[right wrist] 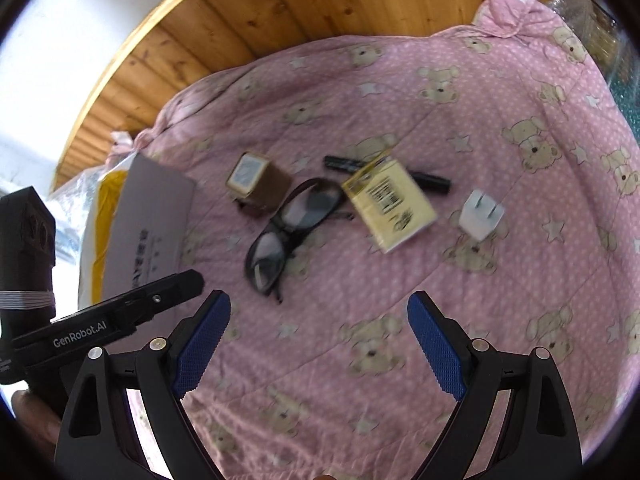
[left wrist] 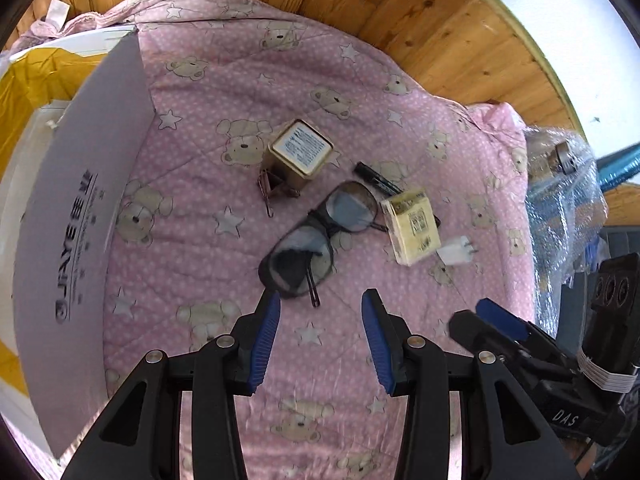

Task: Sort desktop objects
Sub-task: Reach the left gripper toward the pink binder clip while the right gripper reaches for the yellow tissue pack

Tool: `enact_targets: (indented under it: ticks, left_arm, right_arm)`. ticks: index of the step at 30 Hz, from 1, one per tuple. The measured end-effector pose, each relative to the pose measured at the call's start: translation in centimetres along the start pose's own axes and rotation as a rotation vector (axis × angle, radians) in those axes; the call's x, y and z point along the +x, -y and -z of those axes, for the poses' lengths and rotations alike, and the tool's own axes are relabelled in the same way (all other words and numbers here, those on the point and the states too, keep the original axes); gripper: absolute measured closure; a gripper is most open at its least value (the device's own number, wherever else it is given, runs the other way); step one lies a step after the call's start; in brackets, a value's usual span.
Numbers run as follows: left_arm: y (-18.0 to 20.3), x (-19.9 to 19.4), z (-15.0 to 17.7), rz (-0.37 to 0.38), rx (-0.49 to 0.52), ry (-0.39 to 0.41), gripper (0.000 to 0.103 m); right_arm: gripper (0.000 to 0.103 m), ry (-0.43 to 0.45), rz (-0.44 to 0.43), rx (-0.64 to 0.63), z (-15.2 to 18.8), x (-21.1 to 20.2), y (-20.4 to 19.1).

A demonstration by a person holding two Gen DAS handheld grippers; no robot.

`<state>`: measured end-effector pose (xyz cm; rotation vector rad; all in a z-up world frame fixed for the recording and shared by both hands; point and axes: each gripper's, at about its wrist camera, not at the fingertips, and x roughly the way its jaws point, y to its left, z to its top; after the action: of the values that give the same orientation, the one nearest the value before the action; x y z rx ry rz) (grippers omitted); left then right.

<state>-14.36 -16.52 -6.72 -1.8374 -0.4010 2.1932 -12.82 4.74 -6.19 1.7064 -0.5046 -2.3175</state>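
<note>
The black-framed glasses [left wrist: 318,236] lie folded on the pink bear-print quilt [left wrist: 248,92], in the middle of the clutter. Just behind them stands a small brown tin [left wrist: 298,156] with a binder clip [left wrist: 272,190] at its base; a yellow box [left wrist: 412,226] touches their far lens, lying across a black pen [left wrist: 376,178], and a white plug adapter [left wrist: 456,251] sits beyond the box. Left of the glasses stands a grey cardboard lid [left wrist: 88,216] (printed lettering shows). The left gripper [left wrist: 320,322] hovers just before the glasses, fingers spread and empty; the right gripper [right wrist: 318,330] likewise hangs released, holding nothing.
</note>
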Motion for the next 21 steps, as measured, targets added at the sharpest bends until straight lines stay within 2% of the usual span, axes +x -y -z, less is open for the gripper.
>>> enact_targets:
  ticks: [5, 10, 21]
  left_arm:
    - [-1.7, 1.7, -2.6, -0.012, -0.052, 0.008, 0.059]
    - [-2.5, 4.0, -4.4, -0.034, -0.054, -0.009, 0.059]
    - [-3.8, 8.0, -5.6, -0.033, -0.067, -0.036, 0.059]
  right_arm:
    - [0.011, 0.013, 0.060, -0.012, -1.9, 0.9, 1.4]
    - [0.011, 0.006, 0.107, -0.030, -3.5, 2.3, 2.5]
    - [0.011, -0.027, 0.176, -0.092, -5.1, 6.0, 3.5]
